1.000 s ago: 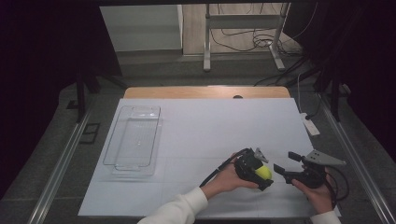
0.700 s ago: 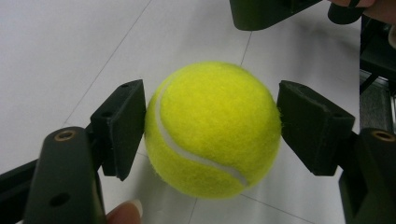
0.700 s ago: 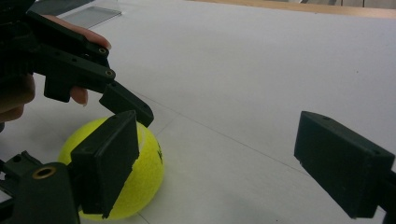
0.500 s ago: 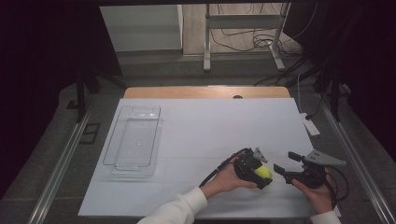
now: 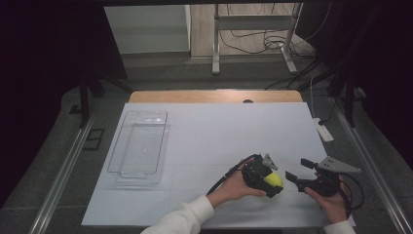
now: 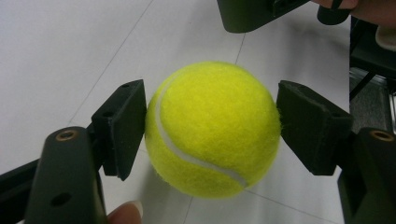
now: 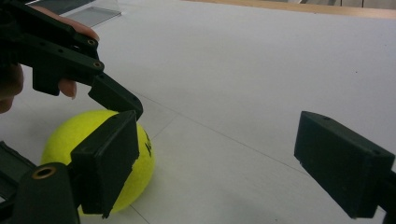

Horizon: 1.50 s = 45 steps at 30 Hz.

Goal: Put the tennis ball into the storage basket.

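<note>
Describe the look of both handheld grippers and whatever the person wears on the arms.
Both the left gripper and right gripper are black, with flat rectangular pads and brass rivets. Black cables trail from each; the right carries a grey three-cornered plate. The sleeves are white.

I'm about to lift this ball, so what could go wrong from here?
1. The left tool touches the ball with its pads on two small spots, not visibly squeezing; a round ball may slip out.
2. The open right tool sits close beside it and could knock it.
</note>
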{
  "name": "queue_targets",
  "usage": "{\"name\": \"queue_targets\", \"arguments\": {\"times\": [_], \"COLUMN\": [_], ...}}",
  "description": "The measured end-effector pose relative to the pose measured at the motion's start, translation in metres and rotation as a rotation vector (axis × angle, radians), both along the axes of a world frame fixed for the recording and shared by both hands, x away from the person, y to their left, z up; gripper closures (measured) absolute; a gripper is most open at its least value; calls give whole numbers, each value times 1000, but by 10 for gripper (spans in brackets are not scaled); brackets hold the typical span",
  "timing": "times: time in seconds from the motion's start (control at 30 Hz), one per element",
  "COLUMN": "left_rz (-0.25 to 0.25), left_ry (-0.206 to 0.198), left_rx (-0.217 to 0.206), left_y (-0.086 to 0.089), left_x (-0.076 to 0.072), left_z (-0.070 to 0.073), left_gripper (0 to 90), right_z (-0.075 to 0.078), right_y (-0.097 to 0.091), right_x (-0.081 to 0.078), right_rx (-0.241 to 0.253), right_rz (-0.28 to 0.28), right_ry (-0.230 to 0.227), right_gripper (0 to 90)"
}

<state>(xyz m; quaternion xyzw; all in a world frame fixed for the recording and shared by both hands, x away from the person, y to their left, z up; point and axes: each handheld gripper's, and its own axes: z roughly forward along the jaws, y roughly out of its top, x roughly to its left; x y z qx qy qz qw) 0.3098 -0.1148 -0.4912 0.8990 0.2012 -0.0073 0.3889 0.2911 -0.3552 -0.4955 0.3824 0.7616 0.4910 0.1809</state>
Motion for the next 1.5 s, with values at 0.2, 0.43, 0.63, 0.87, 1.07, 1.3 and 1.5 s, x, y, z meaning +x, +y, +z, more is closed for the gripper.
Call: {"name": "queue_targets", "arguments": {"times": [0.2, 0.43, 0.63, 0.87, 1.07, 1.3, 1.5], "left_rz": [6, 19, 32, 43, 54, 69, 82], "left_ry": [-4, -10, -15, -19, -28, -36, -46], "left_rx": [-10, -21, -33, -44, -59, -71, -77], "left_y": [6, 18, 27, 34, 40, 49, 58], "left_x": [0, -2, -2, -2, -3, -3, -3], "left_z": [3, 6, 8, 9, 10, 12, 13], "left_gripper": [280, 280, 280, 280, 280, 280, 280], "right_z": [0, 0, -1, -1, -1, -2, -2], "right_y": [0, 1, 2, 2, 2, 3, 3], "right_x": [0, 0, 0, 0, 0, 0, 0], "right_rx": [-1, -2, -7, -9, -9, -10, -9], "right_rz": [0, 1, 2, 2, 2, 3, 3], "right_ry": [1, 3, 4, 4, 4, 7, 8], "right_gripper": [142, 142, 142, 142, 142, 142, 142]}}
